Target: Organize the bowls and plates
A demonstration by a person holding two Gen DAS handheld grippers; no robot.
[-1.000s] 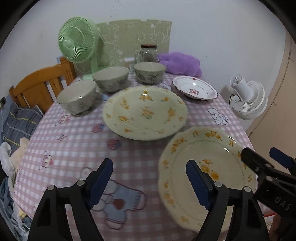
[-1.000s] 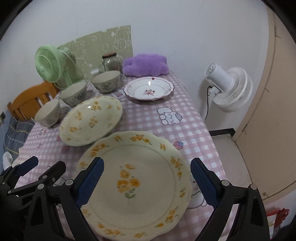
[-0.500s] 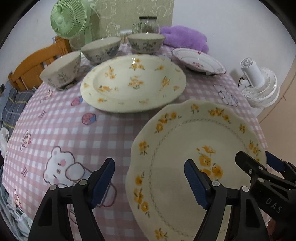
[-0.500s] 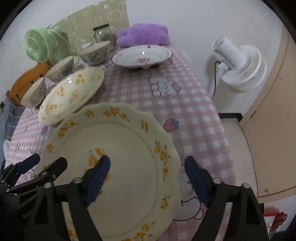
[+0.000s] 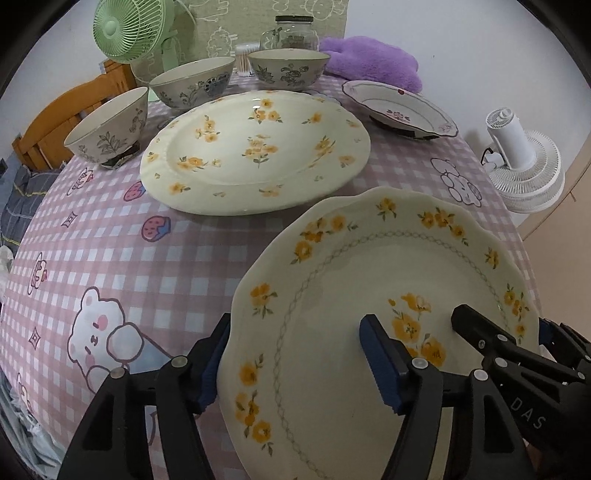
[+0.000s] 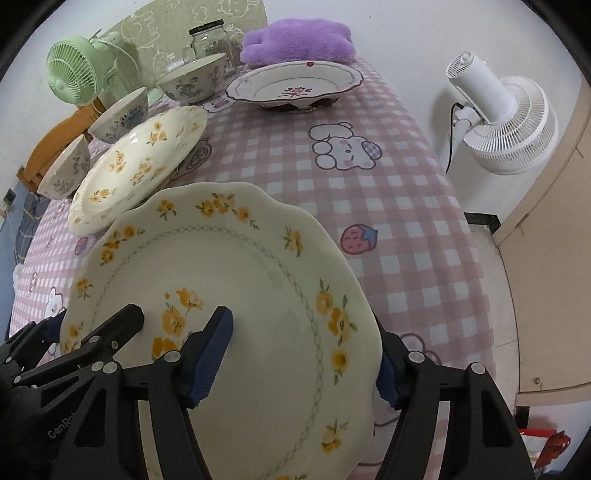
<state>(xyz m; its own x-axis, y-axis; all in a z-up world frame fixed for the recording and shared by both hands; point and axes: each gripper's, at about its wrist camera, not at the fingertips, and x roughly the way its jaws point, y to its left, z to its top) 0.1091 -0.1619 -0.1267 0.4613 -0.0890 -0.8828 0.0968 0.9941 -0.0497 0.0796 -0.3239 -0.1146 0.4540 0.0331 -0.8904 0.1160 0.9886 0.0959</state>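
A scalloped cream plate (image 5: 369, 258) (image 6: 221, 266) with yellow flowers lies nearest on the pink checked tablecloth (image 5: 147, 266). My left gripper (image 5: 295, 332) straddles its left rim, one finger outside the edge and one over the plate. My right gripper (image 6: 304, 332) straddles its right rim the same way. Both sets of jaws are closing with the rim between them, and the pads stand apart from it. Behind it lies a larger yellow-flowered plate (image 5: 255, 147), then a white plate with a red flower (image 5: 399, 107) and three patterned bowls (image 5: 107, 129) (image 5: 192, 85) (image 5: 288, 68).
A green fan (image 5: 125, 29), a glass jar (image 5: 291, 31) and a purple plush (image 5: 373, 62) stand along the back of the table. A white fan (image 6: 498, 122) stands on the floor past the right edge. A wooden chair (image 5: 62, 114) is at the left.
Both grippers have come down and forward onto the near plate, which now fills more of each view. Their jaws have narrowed, and each now straddles one rim.
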